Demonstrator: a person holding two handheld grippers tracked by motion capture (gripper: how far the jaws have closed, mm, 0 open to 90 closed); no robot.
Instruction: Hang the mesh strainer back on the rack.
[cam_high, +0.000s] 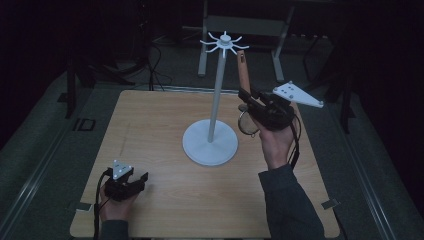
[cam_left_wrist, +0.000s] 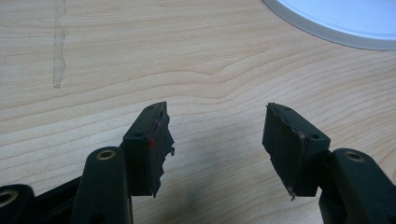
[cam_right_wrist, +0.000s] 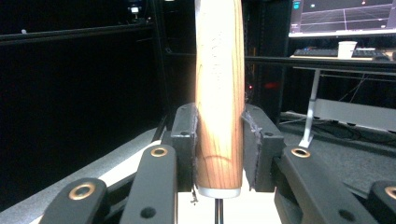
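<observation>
The right gripper is clamped on a wooden-handled utensil, handle raised just beside the white hook stand; it is not yet hung, so hooking it on likely remains; the left gripper rests on the table, jaws apart.

The high view is dim and underexposed: around the tabletop the room sinks into near black, with soft, slightly grainy detail. The left gripper view is evenly bright, wood grain sharp, a faint shadow beneath the fingers. In the right gripper view the wooden handle is brightly lit against darkness; a monitor glows behind it.
</observation>
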